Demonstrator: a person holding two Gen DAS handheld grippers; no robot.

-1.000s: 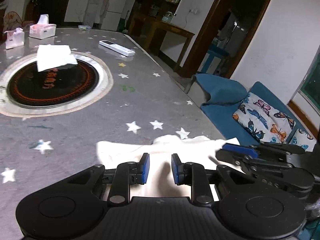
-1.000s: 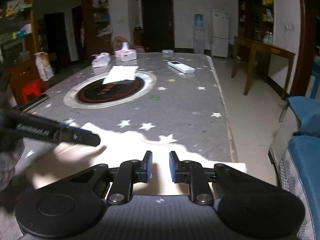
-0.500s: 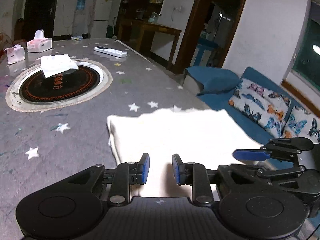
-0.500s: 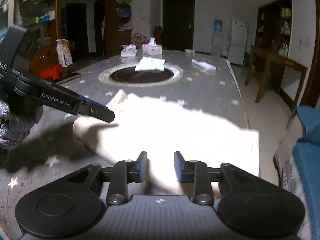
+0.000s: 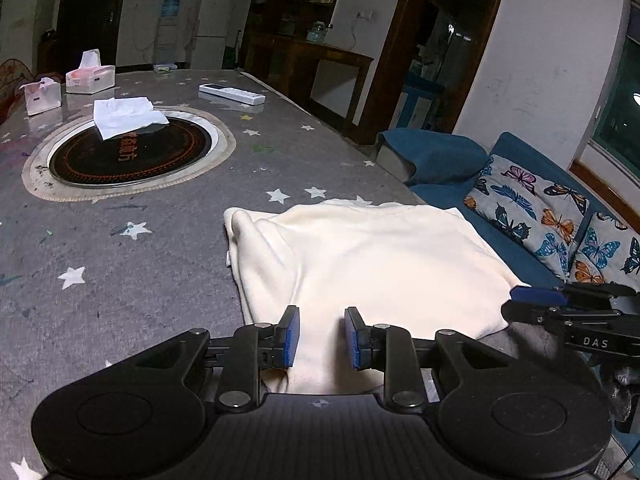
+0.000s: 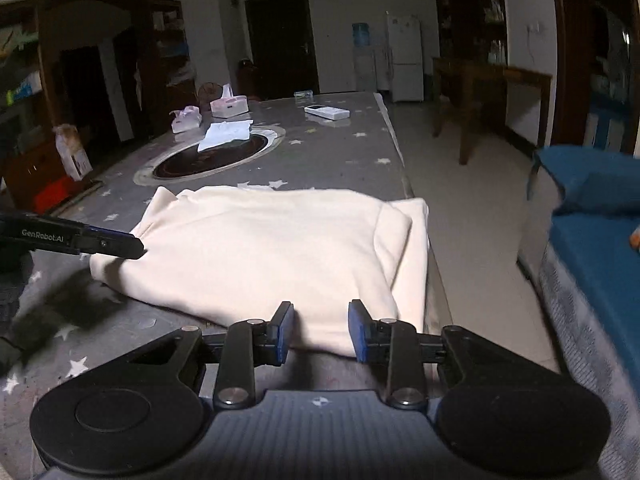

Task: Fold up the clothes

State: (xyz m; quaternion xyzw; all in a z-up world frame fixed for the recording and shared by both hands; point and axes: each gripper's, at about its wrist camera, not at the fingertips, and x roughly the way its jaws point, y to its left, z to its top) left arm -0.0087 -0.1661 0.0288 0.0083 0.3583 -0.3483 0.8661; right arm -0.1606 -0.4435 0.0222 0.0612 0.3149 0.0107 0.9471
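Left wrist view: your left gripper (image 5: 322, 338) stands parted over the near hem of the cream garment (image 5: 372, 256), pads not pressing. The garment now lies folded at the table (image 5: 120, 280) edge.

Right wrist view: your right gripper (image 6: 320, 332) has just opened, cloth between its jaws unclamped. Fold laid; judge it released.

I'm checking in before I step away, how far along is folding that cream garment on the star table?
Done: the cream garment lies in a compact folded rectangle at the table corner. In hand: the left gripper and right gripper both straddle its near edge, not visibly pinching. Left: probably one more fold, or just neatening.
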